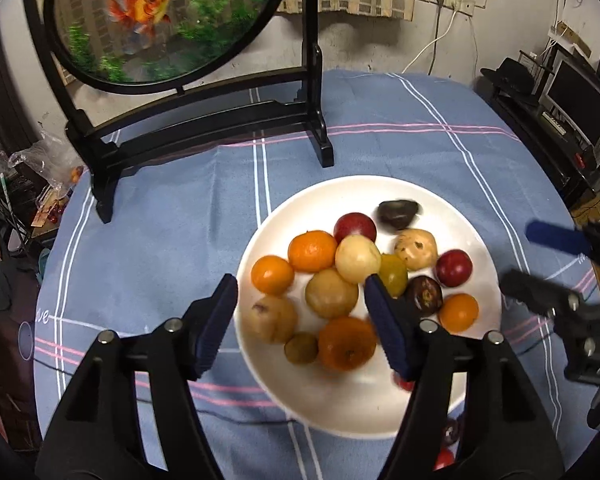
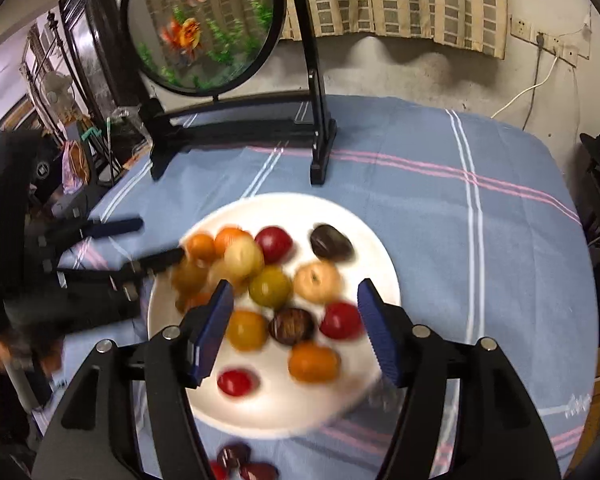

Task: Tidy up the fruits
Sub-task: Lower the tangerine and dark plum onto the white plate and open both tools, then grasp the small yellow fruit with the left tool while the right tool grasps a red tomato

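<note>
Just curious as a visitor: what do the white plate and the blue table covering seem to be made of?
The plate looks like glazed ceramic, perhaps porcelain: smooth white with soft glossy reflections. The table covering looks like woven cotton-type fabric: matte, softly creased, with white and pink stripes. Neither is certain from the look alone.

Fruits (image 1: 332,292) on plate (image 1: 380,408), before stand (image 1: 204,120), on tablecloth (image 1: 160,240).

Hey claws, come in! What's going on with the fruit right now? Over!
Left gripper open, empty. Right gripper open, empty. Both over white plate piled with fruit. Few fruits loose on cloth. Nothing blocking.
</note>
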### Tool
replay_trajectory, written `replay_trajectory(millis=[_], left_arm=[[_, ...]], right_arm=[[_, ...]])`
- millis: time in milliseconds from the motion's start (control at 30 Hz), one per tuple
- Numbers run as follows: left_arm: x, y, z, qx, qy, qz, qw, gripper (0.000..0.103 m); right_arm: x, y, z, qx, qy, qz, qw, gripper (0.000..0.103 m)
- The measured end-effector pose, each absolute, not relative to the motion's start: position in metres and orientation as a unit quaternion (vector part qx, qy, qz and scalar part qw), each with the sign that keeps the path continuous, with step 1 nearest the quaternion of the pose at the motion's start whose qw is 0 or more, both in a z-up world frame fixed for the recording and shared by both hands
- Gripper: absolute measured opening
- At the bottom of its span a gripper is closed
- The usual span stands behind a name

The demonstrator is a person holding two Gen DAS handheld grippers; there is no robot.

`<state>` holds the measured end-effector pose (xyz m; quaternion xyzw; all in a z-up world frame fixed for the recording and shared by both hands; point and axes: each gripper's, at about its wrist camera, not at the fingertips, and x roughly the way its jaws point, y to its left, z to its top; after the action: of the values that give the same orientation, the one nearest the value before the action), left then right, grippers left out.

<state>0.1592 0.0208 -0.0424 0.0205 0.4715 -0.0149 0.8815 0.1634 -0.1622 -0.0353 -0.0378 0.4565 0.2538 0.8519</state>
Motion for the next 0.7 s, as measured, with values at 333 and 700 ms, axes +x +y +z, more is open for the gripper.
replay_trajectory(millis=[333, 700], left_arm=[[0.071, 0.029, -0.067, -0.009, 0.511, -0.033, 0.859, 0.071], [-0.003, 0.034, -0.104, -0.001, 0.555, -0.044, 0.830, 0.071]], right_arm=[[0.045, -0.204, -0.085, -0.080, 0.499, 0.238, 0.829, 0.065], [0.005, -0.165, -0.117, -0.078, 0.535, 0.293, 0.788, 0.055]])
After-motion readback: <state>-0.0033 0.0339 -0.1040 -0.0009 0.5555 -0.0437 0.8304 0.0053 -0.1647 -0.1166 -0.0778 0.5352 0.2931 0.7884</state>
